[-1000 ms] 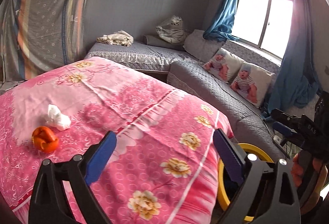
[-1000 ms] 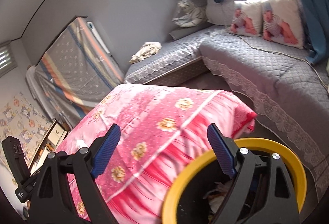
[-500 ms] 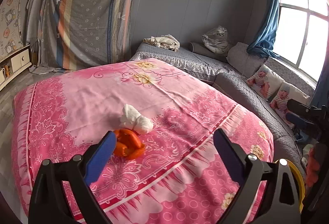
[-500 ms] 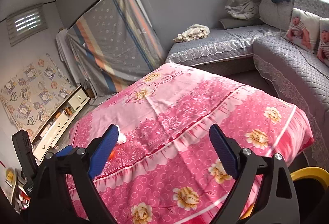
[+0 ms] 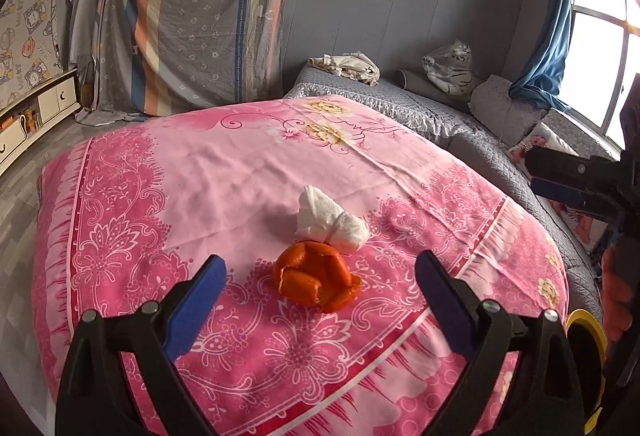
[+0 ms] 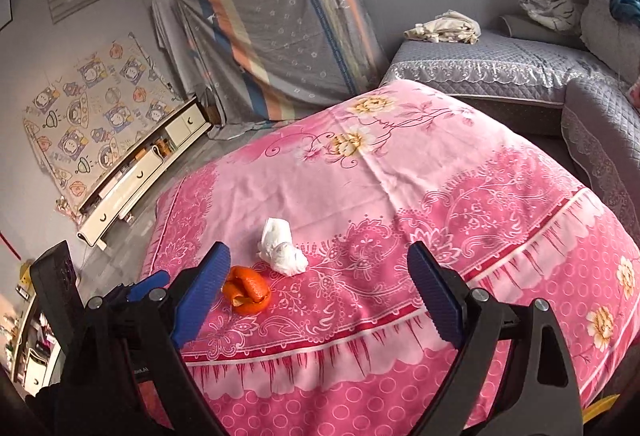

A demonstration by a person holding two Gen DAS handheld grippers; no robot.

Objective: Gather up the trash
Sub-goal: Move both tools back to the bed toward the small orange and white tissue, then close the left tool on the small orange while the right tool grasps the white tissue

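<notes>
left claw [image 5: 320, 286] wide, now nearer orange peel [image 5: 316, 276] | right claw [image 6: 320, 276] wide; tissue [image 6: 280, 247] now central

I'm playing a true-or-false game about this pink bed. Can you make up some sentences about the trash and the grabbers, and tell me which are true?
1. An orange peel lies on the pink bedspread. True.
2. The left gripper is squeezing the peel. False: its jaws are open, one on each side, not touching it.
3. A crumpled white tissue sits right behind the peel. True.
4. The right gripper holds the tissue. False: it is open and empty; the tissue lies on the bed.
5. The yellow-rimmed bin stands on top of the bed. False: it is down beside the bed, at the right edge of the left view.
</notes>
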